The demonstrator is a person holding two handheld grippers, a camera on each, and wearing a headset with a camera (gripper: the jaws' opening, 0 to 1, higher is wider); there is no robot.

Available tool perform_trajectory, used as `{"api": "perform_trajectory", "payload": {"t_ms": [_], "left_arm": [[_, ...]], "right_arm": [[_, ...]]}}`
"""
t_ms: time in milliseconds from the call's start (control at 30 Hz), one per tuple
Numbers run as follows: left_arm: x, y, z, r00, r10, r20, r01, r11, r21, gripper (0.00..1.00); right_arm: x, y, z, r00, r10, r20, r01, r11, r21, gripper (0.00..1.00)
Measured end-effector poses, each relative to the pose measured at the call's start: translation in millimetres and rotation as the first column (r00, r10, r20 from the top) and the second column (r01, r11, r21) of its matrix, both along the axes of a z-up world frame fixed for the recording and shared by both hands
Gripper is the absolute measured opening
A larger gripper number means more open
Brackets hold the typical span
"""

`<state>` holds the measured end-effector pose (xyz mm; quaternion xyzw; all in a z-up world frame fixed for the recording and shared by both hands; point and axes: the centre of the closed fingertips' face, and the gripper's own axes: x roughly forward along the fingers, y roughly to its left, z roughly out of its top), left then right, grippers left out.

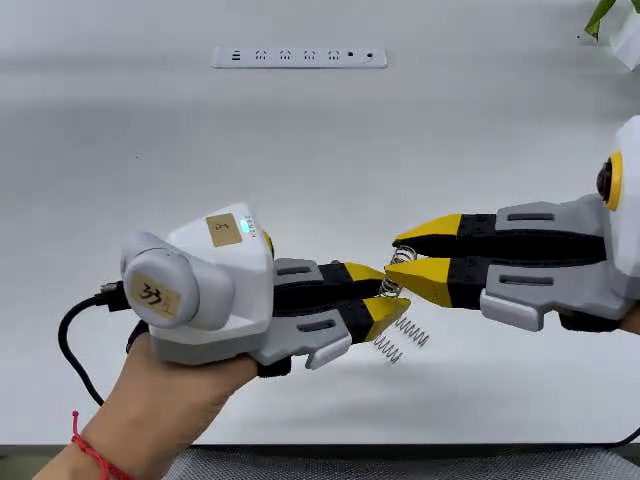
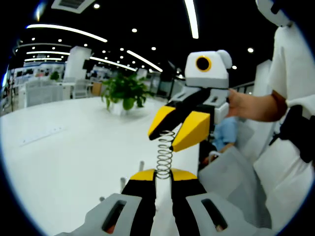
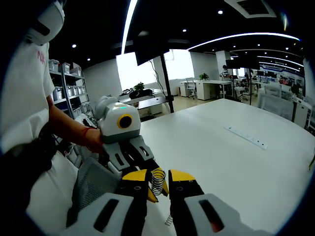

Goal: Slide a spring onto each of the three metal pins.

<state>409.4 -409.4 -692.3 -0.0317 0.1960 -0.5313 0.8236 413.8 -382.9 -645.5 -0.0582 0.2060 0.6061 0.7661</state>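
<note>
A small metal spring [image 1: 400, 262] hangs in the air over the white table [image 1: 300, 160], between two yellow-tipped grippers that meet tip to tip. My left gripper [image 1: 395, 287] comes in from the left and is shut on the spring's near end [image 2: 165, 152]. From the right, my right gripper [image 1: 392, 256] closes on the other end, and the spring [image 3: 157, 181] sits between its tips [image 3: 158, 177]. Two loose springs [image 1: 402, 338] lie on the table just below the jaws. Small upright grey posts [image 2: 141, 166] stand on the table in the left gripper view; I cannot tell whether they are the pins.
A white power strip [image 1: 299, 57] lies at the far side of the table. A green plant [image 1: 600, 15] stands at the far right corner. A black cable [image 1: 70, 345] trails from the left gripper. Grey mesh [image 1: 400, 465] hangs along the table's front edge.
</note>
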Motion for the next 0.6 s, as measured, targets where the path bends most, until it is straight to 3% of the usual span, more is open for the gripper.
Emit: {"api": "perform_trajectory", "payload": {"t_ms": [167,333,500,600], "left_arm": [[-1.3,-1.1,-0.4,1.0,-0.009,0.002,0.009,1.0,0.005,0.1],[-3.0,-2.5,-1.2,1.0,-0.019,0.007,0.019,1.0,0.013,0.1],[-4.3,-3.7,-2.4,1.0,-0.026,0.01,0.026,0.999,0.022,0.1],[-4.9,-4.7,-2.9,0.999,-0.033,0.01,0.032,0.999,0.027,0.1]], "right_arm": [[-1.2,-5.7,0.3,0.995,0.089,0.035,-0.086,0.993,-0.078,0.22],[-1.3,-10.4,1.8,0.973,0.222,0.056,-0.209,0.962,-0.176,0.24],[-5.9,-12.0,-2.6,0.929,0.366,0.058,-0.335,0.896,-0.293,0.25],[-9.6,-12.6,-6.4,0.894,0.446,0.045,-0.404,0.845,-0.35,0.25]]}}
